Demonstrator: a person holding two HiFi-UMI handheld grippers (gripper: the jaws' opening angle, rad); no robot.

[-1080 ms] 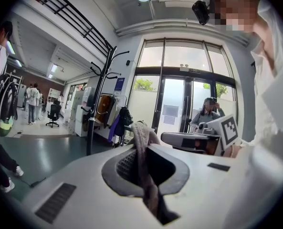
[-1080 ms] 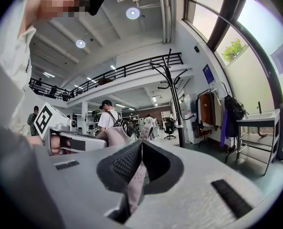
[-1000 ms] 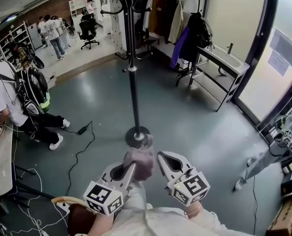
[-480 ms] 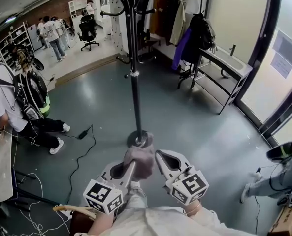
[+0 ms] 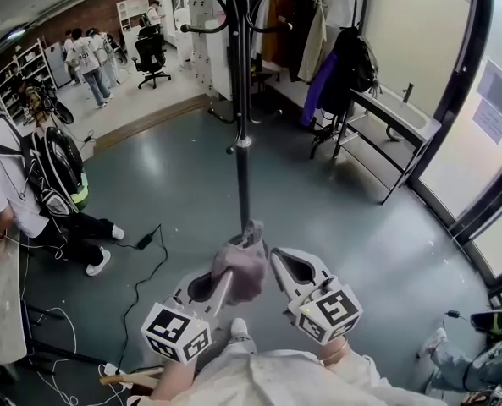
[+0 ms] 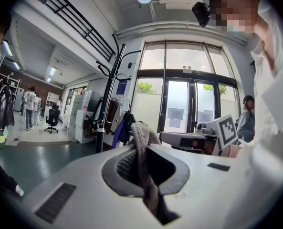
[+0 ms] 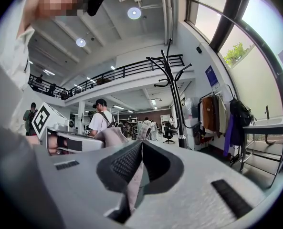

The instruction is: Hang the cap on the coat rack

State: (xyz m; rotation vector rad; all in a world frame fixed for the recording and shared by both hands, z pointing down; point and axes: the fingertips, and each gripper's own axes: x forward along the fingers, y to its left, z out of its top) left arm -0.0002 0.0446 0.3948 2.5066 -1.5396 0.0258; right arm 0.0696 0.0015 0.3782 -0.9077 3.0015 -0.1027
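**Cap pinched in both tools, facing the coat rack**

The cap (image 5: 244,265), soft and mauve-grey, hangs between the two tools in front of the person's chest, above the grey floor (image 5: 166,184). The left tool (image 5: 224,277) has its jaws closed tight on a fold of the cap's cloth. Its own view shows the fabric running up out of the pinch and over the tips. The right tool (image 5: 278,259) is closed too, with a thin strip of the same cloth caught between its pads. Gripping two edges probably keeps the limp cap spread and its opening ready, where a single pinch would let it droop.

Both tools point roughly level toward the coat rack (image 5: 241,125), a black pole with curved hooks (image 5: 212,30) at its top. In the head view the pole rises directly behind the cap, so the cap hides the rack's base. The rack looks near, but nothing touches it. The hooks sit well above the tools. I judge that the cap must be raised and one edge slipped over a hook before either tool lets go.

Beyond the rack, coats (image 5: 280,24) hang on a rail by the wall, well apart from the cap. People stand at the left and at the far end of the room, clear of the path. The step in hand seems to be the approach, and the hanging itself is not yet done.
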